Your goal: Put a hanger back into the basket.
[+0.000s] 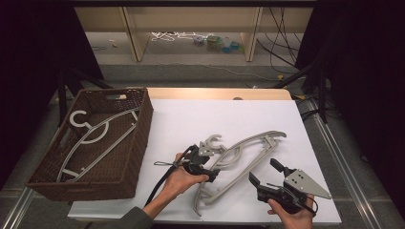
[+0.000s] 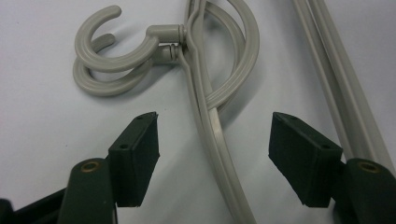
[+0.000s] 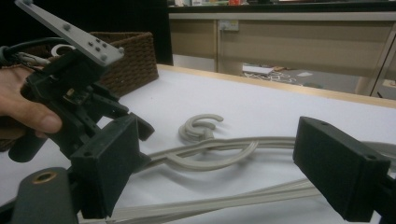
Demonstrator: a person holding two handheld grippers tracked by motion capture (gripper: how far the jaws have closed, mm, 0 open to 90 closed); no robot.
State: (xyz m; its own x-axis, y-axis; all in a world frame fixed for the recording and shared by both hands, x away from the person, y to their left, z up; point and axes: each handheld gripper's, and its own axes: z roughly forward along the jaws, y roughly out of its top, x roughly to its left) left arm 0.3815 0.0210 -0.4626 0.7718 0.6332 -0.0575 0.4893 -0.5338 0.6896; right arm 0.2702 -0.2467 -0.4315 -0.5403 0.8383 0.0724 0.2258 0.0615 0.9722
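Observation:
Two grey plastic hangers [image 1: 248, 148] lie stacked on the white table top [image 1: 191, 114], their hooks [image 1: 215, 140] toward the basket. My left gripper [image 1: 210, 167] hovers open just over them. In the left gripper view its jaws straddle one hanger arm [image 2: 212, 135] below the two hooks [image 2: 116, 60], with nothing pinched. My right gripper [image 1: 264, 171] is open near the table's front right, beside the hangers' lower ends. In the right gripper view its open jaws frame the hangers [image 3: 210, 158], the hooks [image 3: 201, 126] and the left gripper [image 3: 74, 93].
A brown wicker basket [image 1: 138, 133] stands at the table's left edge with another grey hanger [image 1: 95, 133] lying inside; its corner [image 3: 130, 56] appears behind the left gripper. Beyond the table are a wooden shelf frame and floor cables.

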